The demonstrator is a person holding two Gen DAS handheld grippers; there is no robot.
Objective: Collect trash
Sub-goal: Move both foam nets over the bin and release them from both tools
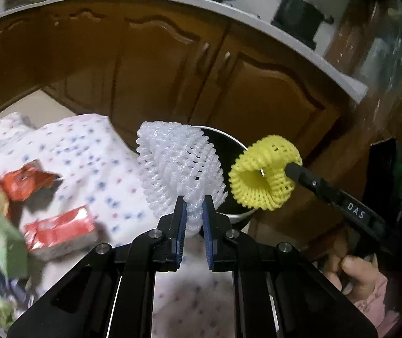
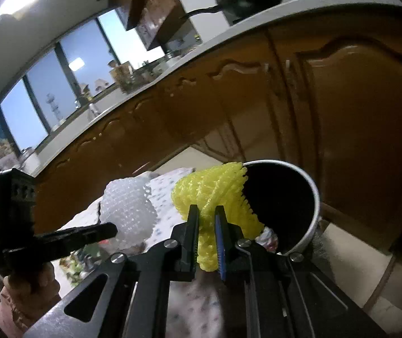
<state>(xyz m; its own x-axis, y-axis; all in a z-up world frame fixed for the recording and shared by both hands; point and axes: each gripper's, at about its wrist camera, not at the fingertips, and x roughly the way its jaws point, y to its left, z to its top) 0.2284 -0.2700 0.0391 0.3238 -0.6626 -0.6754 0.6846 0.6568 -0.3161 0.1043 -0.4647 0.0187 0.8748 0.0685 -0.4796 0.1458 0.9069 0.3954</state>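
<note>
My left gripper point(image 1: 193, 200) is shut on a white foam fruit net point(image 1: 178, 166) and holds it in the air in front of a round bin with a white rim and dark inside point(image 1: 230, 143). My right gripper point(image 2: 206, 211) is shut on a yellow foam fruit net point(image 2: 215, 194), held at the near left edge of the same bin point(image 2: 310, 197). The yellow net point(image 1: 265, 174) and the right gripper point(image 1: 288, 170) also show in the left wrist view. The white net point(image 2: 127, 208) and a left finger point(image 2: 93, 232) show in the right wrist view.
A table with a white dotted cloth point(image 1: 93, 155) carries red snack wrappers point(image 1: 60, 231) and other colourful packets point(image 1: 0, 253) at the left. Brown kitchen cabinets point(image 1: 172, 64) under a white counter stand close behind the bin. A black pot point(image 1: 296, 14) sits on the counter.
</note>
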